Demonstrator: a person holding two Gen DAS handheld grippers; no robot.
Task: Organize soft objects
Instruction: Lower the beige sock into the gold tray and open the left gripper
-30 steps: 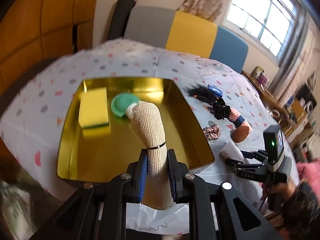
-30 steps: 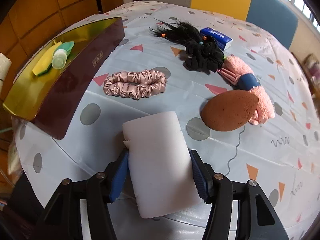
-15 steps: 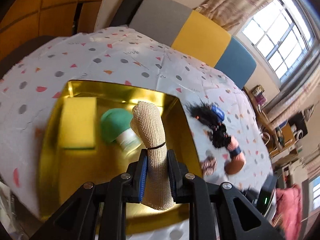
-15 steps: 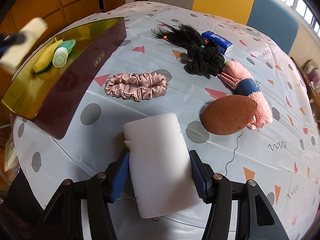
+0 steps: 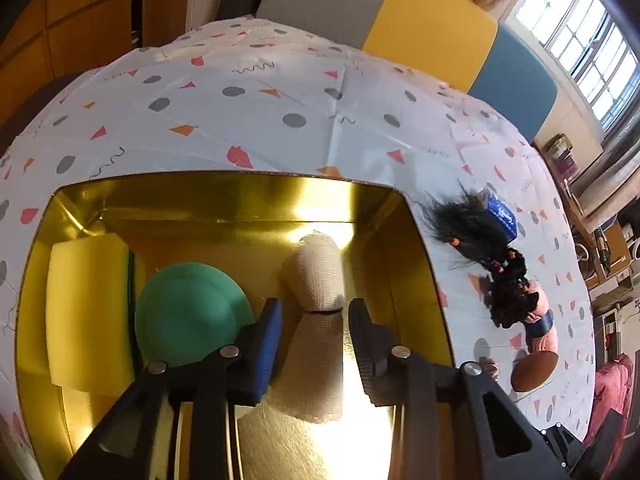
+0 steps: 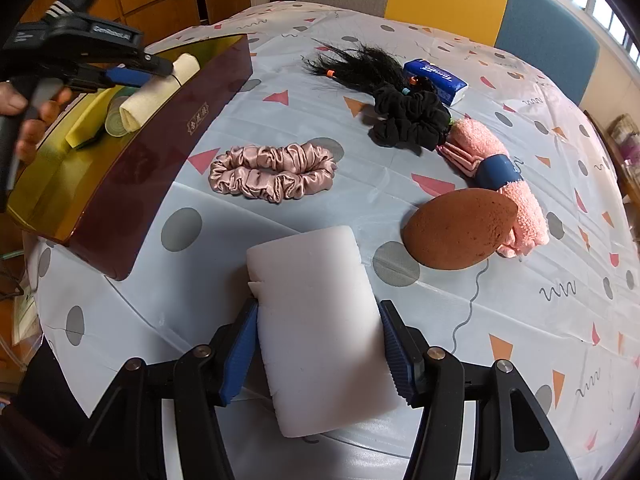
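My left gripper (image 5: 316,308) hangs low inside the gold tray (image 5: 240,200), and its jaws are opening. The beige rolled cloth (image 5: 316,272), tied with a thin black band, lies between them on the tray floor with a gap at each pad. A yellow sponge (image 5: 86,304) and a green-capped bottle (image 5: 188,312) lie to its left. The right wrist view shows that left gripper (image 6: 160,70) over the cloth (image 6: 152,96) in the tray (image 6: 168,140). My right gripper (image 6: 318,312) is shut on a white foam block (image 6: 308,272) just above the tablecloth.
On the patterned tablecloth lie a pink satin scrunchie (image 6: 272,172), a brown egg-shaped sponge (image 6: 456,230), a rolled pink towel (image 6: 504,176), a black scrunchie (image 6: 408,120), a black hairpiece (image 6: 360,64) and a blue tissue packet (image 6: 434,80). Chairs stand behind the table.
My left gripper has carried the beige roll forward and down into the tray, and its jaws have parted from the roll. The right gripper and white block have stayed still.
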